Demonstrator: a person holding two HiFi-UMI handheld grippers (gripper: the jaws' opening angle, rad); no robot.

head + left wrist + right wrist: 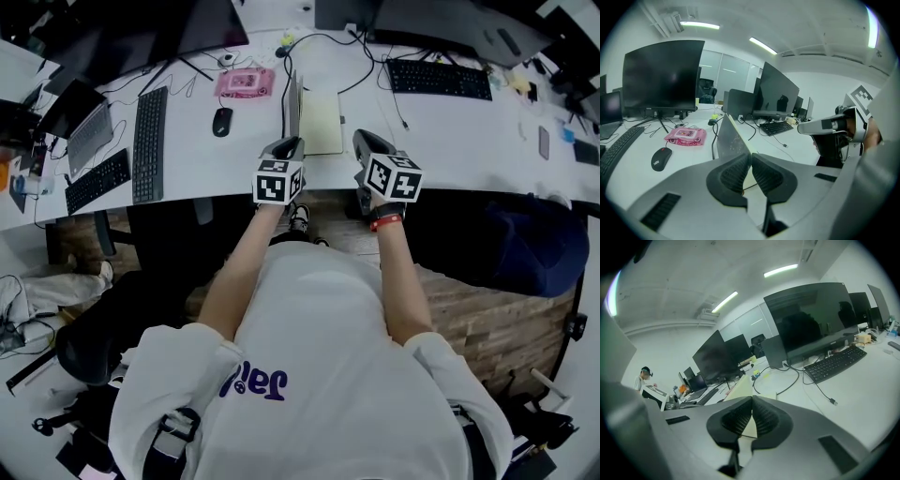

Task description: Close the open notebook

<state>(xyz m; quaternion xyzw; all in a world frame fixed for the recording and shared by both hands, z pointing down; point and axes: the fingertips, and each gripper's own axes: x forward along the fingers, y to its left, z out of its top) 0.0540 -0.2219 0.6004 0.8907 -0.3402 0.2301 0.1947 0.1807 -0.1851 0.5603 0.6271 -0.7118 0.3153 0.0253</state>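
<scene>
The notebook (pixel 322 122) lies on the white desk (pixel 469 141) with cream pages showing. Its grey left cover (pixel 292 101) stands almost upright. My left gripper (pixel 289 146) is at the cover's near corner. In the left gripper view the cover (pixel 729 138) runs down into the tips of the left gripper (pixel 751 156), which look shut on its edge. My right gripper (pixel 362 141) hovers just right of the notebook's near right corner, touching nothing. In the right gripper view its jaws (pixel 752 399) are shut and empty, with the notebook (pixel 743 386) ahead.
A black mouse (pixel 221 120) and a pink pack (pixel 246 82) lie left of the notebook. Keyboards (pixel 150 141) (pixel 439 77) sit on both sides, and cables (pixel 398 108) run behind. Monitors line the desk's far edge. A dark chair (pixel 530 244) stands at the right.
</scene>
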